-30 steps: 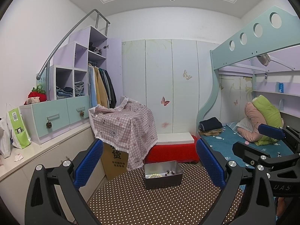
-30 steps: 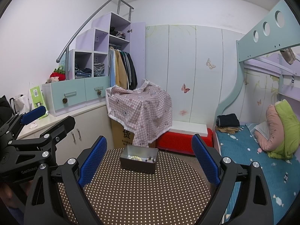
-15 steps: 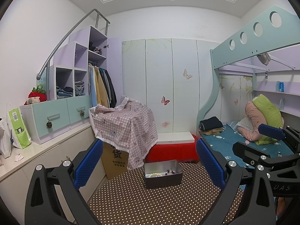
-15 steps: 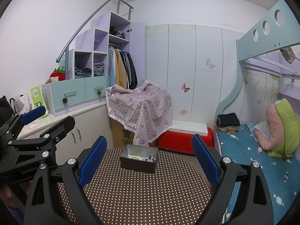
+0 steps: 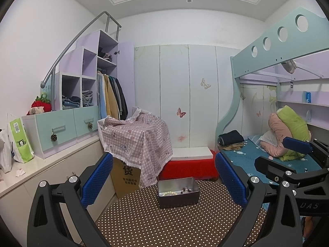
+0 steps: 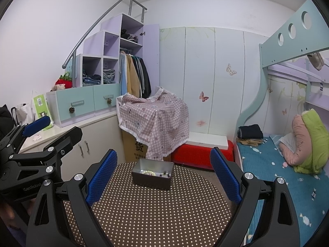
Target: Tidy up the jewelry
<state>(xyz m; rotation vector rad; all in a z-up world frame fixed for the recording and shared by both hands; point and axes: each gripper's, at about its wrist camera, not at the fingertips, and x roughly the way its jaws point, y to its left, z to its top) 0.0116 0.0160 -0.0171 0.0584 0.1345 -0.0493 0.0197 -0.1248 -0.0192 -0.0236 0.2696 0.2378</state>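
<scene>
Small bedroom with pale wardrobe doors (image 5: 174, 94), a bunk bed (image 6: 273, 160) on the right and a round table under a brown dotted cloth (image 6: 156, 210) in the foreground. Near the far edge of that cloth, a grey metal tin (image 6: 151, 178), lid off, upright, alone on the table. Inside it, a pale green bead bracelet (image 5: 167, 193) to the left and a darker bead bracelet (image 5: 186, 190) to the right, close together; whether touching, too small to tell. No jewelry visible outside the tin, no second container or tray in sight. Judging from that: either nothing sorted yet or everything already gathered in; impossible to say which from these views alone.

Left gripper (image 5: 164, 180) held low over the near side of the table, level, aimed at the tin, blue pads spread wide, nothing between them. Right gripper (image 6: 163, 177) alongside, same height, same heading, likewise spread wide and empty. Both well short of the tin, touching neither it nor the cloth. Each visible at the edge of the other's view, side by side, apart.
</scene>
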